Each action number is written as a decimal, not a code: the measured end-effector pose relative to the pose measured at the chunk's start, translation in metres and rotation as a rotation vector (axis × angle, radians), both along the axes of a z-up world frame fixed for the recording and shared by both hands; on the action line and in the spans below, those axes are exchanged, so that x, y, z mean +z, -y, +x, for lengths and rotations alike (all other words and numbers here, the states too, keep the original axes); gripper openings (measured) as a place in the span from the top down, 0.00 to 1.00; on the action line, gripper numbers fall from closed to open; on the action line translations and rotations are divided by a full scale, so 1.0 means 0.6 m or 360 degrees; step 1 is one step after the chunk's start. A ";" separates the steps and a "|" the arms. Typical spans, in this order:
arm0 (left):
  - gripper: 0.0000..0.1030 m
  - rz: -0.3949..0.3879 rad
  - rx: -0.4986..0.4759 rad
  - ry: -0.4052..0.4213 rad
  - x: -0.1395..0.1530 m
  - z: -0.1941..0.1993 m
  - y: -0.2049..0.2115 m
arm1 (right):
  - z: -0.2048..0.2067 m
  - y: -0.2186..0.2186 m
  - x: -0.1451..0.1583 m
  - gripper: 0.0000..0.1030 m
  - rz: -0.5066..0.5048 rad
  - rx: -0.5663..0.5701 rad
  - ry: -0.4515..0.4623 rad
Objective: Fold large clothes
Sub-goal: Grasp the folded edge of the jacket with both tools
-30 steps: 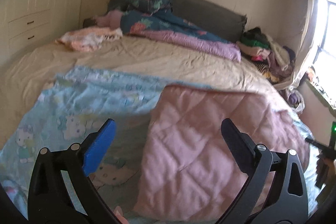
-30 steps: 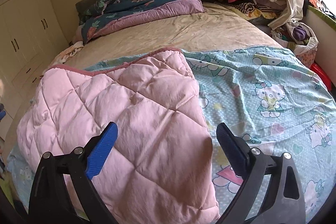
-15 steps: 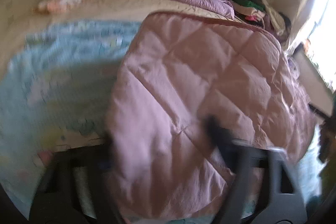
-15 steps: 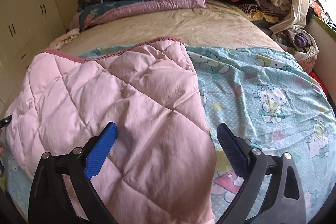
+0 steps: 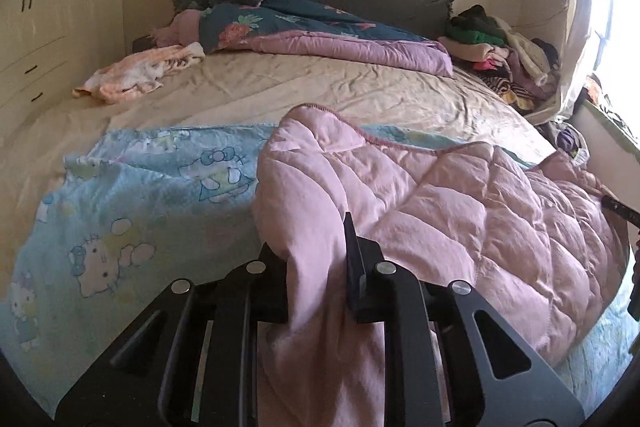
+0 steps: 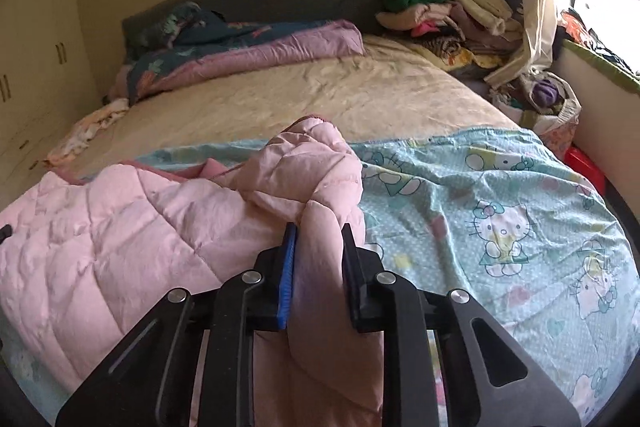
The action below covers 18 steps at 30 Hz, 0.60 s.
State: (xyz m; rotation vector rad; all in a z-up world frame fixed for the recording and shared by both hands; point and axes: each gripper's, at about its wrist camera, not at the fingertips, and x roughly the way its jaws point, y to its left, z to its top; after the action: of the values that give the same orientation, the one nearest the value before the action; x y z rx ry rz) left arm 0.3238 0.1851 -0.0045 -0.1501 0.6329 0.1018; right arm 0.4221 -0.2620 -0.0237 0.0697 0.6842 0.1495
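Note:
A quilted blanket, pink side up (image 5: 460,211) and light blue Hello Kitty print on its other side (image 5: 132,211), lies folded on the bed; it also shows in the right wrist view (image 6: 120,227). My left gripper (image 5: 316,259) is shut on a bunched pink edge at the near left side of the pink part. My right gripper (image 6: 318,247) is shut on the pink edge at its near right side, next to the blue print side (image 6: 500,219). Both raise the pink fabric into a peak in front of the fingers.
A beige bed sheet (image 5: 320,87) stretches behind the blanket. A dark floral and purple duvet (image 5: 320,35) lies at the grey headboard. A pile of clothes (image 6: 448,11) sits at the far right corner. A pink-white cloth (image 5: 136,75) lies far left. Cupboards stand left, a window right.
Both grippers were open above the flat pink blanket; they have since dropped onto its near edge and shut on it, and the fabric is bunched and lifted.

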 end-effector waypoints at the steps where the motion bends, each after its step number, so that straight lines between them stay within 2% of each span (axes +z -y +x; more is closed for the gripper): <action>1: 0.89 -0.0011 0.0007 -0.0013 -0.005 0.006 -0.002 | 0.014 -0.003 -0.008 0.81 -0.0017 -0.0022 -0.0029; 5: 0.89 -0.0011 0.0026 -0.0063 -0.026 0.027 -0.012 | 0.041 -0.009 -0.033 0.81 -0.0042 -0.0058 -0.0088; 15: 0.88 -0.0103 0.0075 -0.0180 -0.071 0.064 -0.028 | 0.070 -0.016 -0.078 0.82 -0.0157 -0.0095 -0.0239; 18: 0.87 -0.0120 0.0083 -0.0189 -0.084 0.068 -0.031 | 0.072 -0.001 -0.097 0.82 -0.0081 -0.0104 -0.0283</action>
State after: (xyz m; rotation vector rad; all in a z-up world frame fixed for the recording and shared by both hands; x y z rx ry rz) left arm 0.3648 0.2035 -0.0546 -0.2344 0.7517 0.1379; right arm 0.4654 -0.2613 -0.0817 0.0568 0.8616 0.0637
